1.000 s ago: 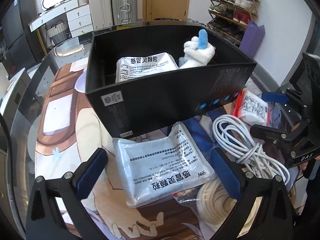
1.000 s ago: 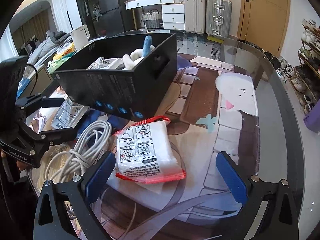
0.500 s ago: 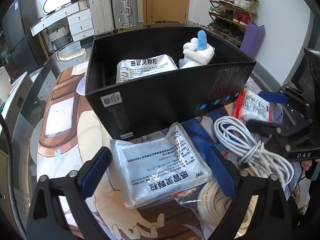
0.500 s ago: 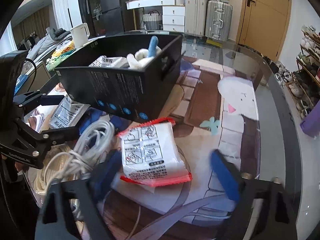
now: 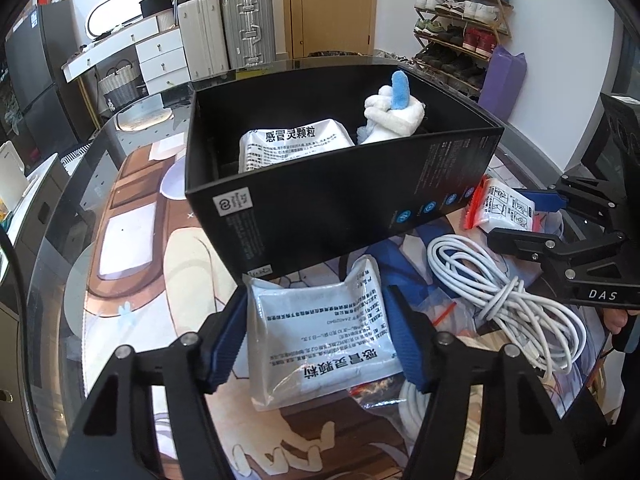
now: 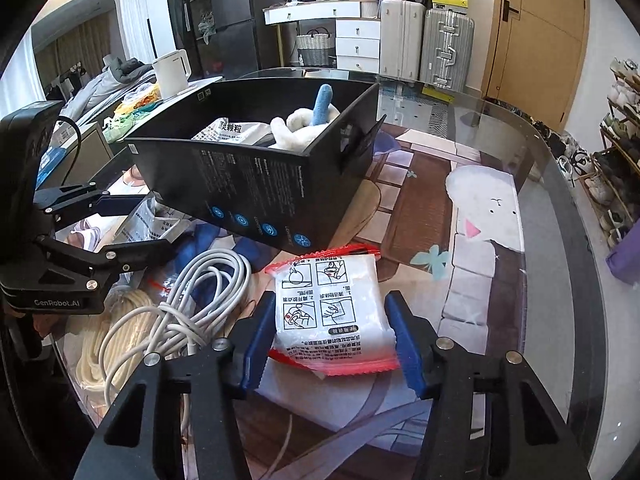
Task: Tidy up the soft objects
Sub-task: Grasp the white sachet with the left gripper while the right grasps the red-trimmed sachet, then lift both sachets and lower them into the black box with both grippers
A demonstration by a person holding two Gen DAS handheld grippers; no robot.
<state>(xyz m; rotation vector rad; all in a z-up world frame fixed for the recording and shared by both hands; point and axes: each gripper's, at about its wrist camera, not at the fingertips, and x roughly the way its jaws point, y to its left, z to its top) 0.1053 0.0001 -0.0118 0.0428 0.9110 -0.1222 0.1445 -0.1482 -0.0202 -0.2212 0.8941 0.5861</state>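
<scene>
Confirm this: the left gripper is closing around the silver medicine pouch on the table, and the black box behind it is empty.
Not quite. The black box is not empty: the left wrist view shows another silver pouch and a white and blue plush toy inside. The rest holds: the left gripper is closing around the silver medicine pouch on the table.

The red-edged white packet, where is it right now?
In the right wrist view the red-edged white packet lies on the table mat between the closing jaws of the right gripper, just in front of the black box, with the white cable to its left.
</scene>
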